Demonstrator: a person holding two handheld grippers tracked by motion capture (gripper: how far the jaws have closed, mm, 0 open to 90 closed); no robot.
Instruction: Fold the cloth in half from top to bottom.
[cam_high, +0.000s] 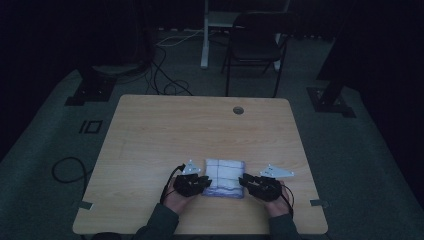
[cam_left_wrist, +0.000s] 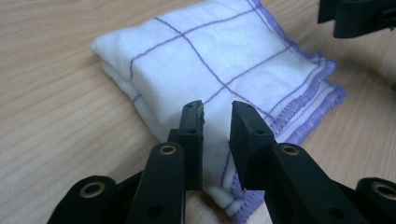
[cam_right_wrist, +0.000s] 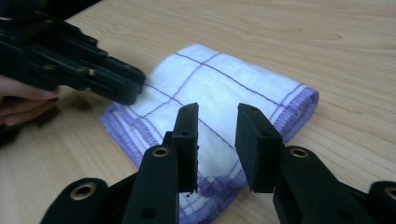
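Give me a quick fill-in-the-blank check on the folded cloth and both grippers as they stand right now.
1. The folded cloth is white with a grid of ____ lines.
2. The cloth lies on a ____ table.
3. In the high view the cloth sits ____ the left gripper and the right gripper.
4. In the left gripper view, a gap shows between the jaws, so they stand ____.

Missing words: purple; wooden; between; open

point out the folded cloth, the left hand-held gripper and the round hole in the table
folded cloth (cam_high: 224, 175), high view, on its white checked top.
left hand-held gripper (cam_left_wrist: 217, 123), left gripper view, midway between its two black fingertips.
round hole (cam_high: 238, 110), high view, on the dark opening near the table's far edge.
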